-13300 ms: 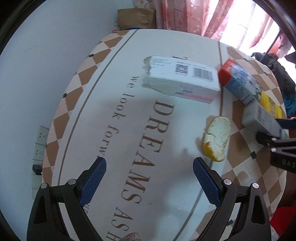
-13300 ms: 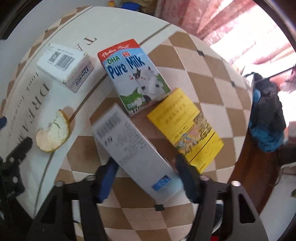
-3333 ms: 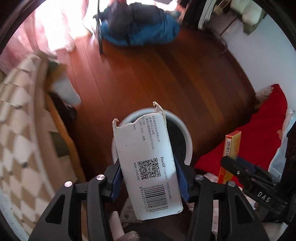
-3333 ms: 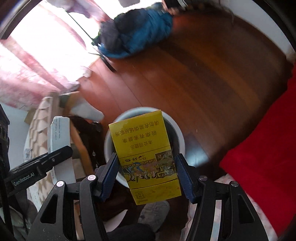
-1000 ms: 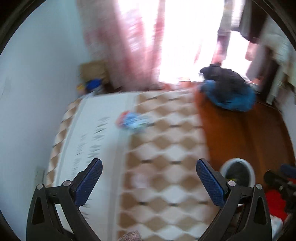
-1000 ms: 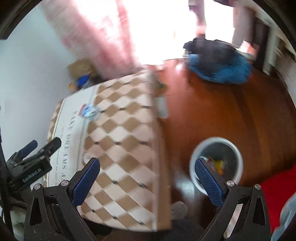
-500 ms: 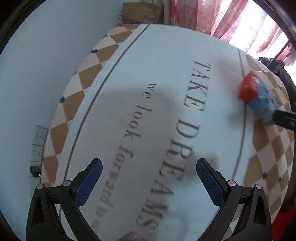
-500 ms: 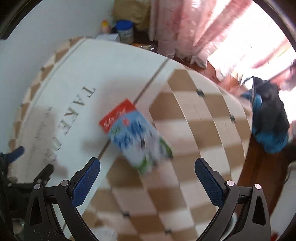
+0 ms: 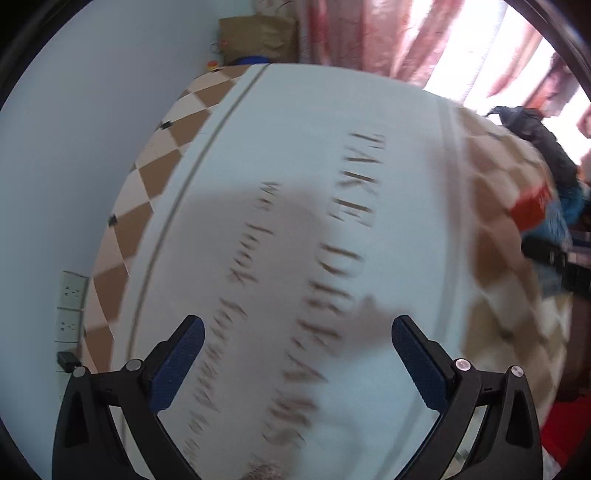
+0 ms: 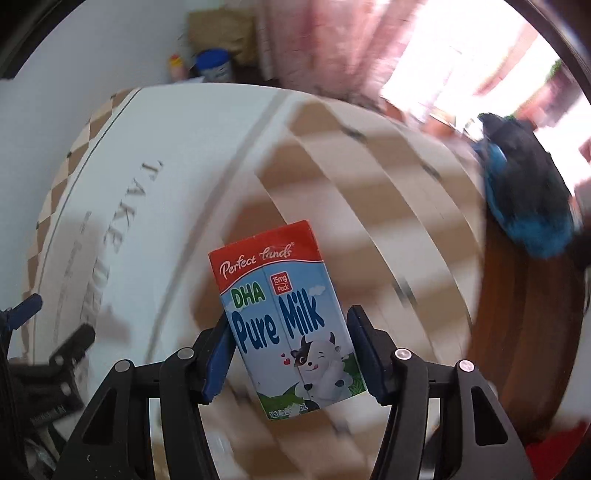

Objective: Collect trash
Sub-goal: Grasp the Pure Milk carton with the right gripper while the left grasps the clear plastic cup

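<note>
A red, white and blue "Pure Milk" carton (image 10: 288, 317) sits between the blue pads of my right gripper (image 10: 290, 326), which is shut on it above the checkered table (image 10: 369, 192). The same carton (image 9: 532, 206) shows as a red blur at the right edge of the left wrist view, with the dark tip of the right gripper (image 9: 546, 254) below it. My left gripper (image 9: 295, 345) stands open over the white lettered part of the tablecloth (image 9: 295, 166), with nothing between its fingers (image 9: 184, 347). In the right wrist view the left gripper (image 10: 40, 332) shows at the far left.
Pink curtains (image 9: 388, 33) and a brown paper bag (image 9: 255, 37) stand behind the table. A blue and black bundle (image 10: 524, 184) lies on the wooden floor (image 10: 517, 314) to the right. Wall sockets (image 9: 70, 310) are at the left. Something red (image 10: 554, 454) lies at lower right.
My right gripper has closed on the milk carton and lifted it; half a second ago the carton lay on the table between open fingers. The left gripper has stayed open over the tablecloth.
</note>
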